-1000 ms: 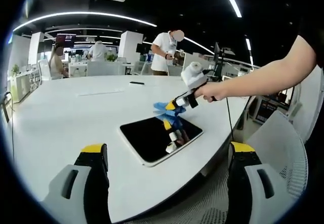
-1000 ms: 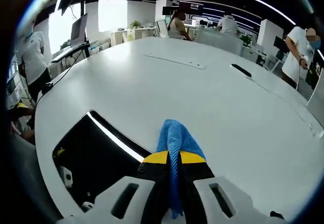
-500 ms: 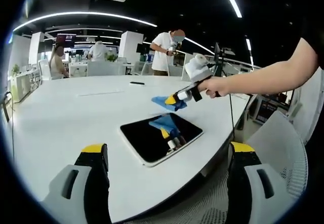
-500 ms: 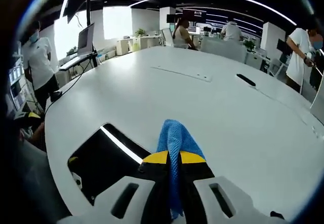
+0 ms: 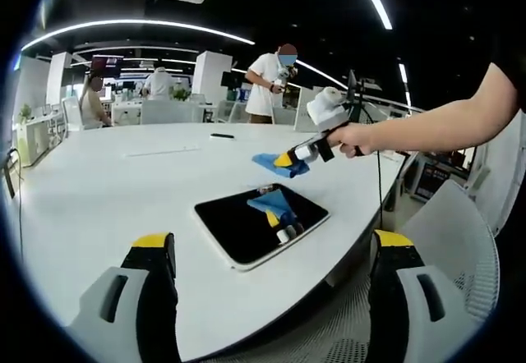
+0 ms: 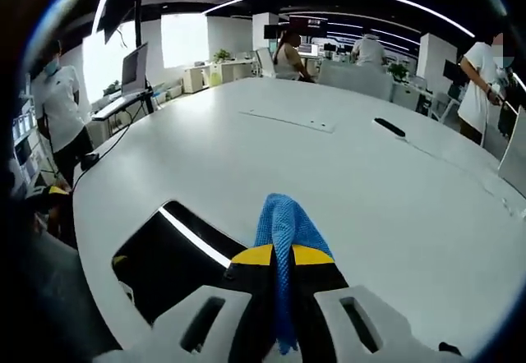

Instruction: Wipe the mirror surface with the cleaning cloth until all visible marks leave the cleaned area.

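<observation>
A flat rectangular mirror (image 5: 260, 223) with a pale rim lies near the edge of the white table (image 5: 115, 190); its dark glass reflects the cloth. My right gripper (image 5: 289, 159) hangs above the mirror's far end, shut on the blue cleaning cloth (image 5: 271, 163), clear of the glass. In the right gripper view the cloth (image 6: 284, 230) sticks out between the shut yellow-tipped jaws of my right gripper (image 6: 283, 255), and the mirror (image 6: 177, 256) lies down to the left. My left gripper (image 5: 275, 244) stands open near the table's edge, short of the mirror, with nothing between its jaws.
A small black object (image 5: 222, 135) lies far back on the table. Several people (image 5: 271, 84) stand or sit at desks beyond it. A white mesh chair (image 5: 460, 240) stands at the right, off the table edge. A person (image 6: 57, 104) stands at left by a monitor.
My right gripper has lifted the cloth off the mirror and carried it up and away toward the mirror's far end. The left gripper has not moved.
</observation>
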